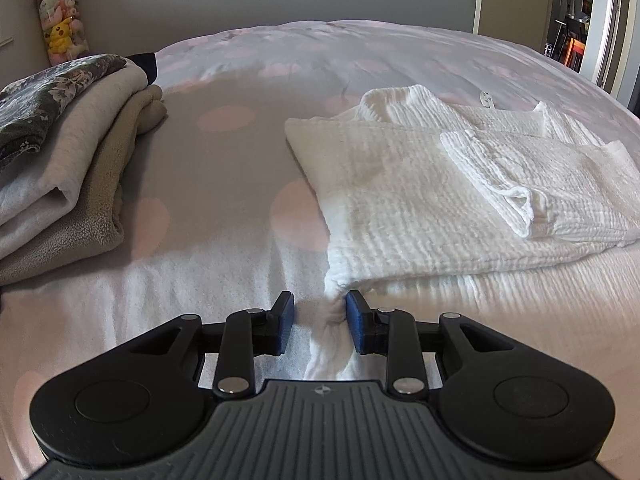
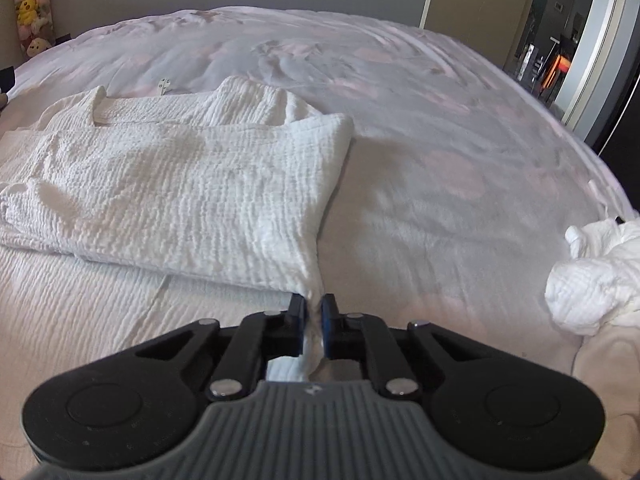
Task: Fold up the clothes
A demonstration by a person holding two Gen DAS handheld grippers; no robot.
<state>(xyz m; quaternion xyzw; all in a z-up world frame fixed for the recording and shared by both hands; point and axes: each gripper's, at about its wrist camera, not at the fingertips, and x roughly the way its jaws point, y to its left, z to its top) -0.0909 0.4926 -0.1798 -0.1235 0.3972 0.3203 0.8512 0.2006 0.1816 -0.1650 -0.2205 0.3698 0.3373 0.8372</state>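
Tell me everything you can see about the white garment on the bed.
The white garment looks like crinkled cotton gauze. It lies flat on the bed, both sides folded over the middle, one sleeve on top, collar at the far end. The left gripper stands open around one bunched near corner, only its right pad touching. The right gripper is shut on the other near corner.

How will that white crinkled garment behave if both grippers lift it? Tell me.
Probably floppy: the white garment bunches into a narrow twist at the right gripper. It looks light and thin-layered, so it should sag between grips. The left gripper stands open around its corner, so that side would likely drop.
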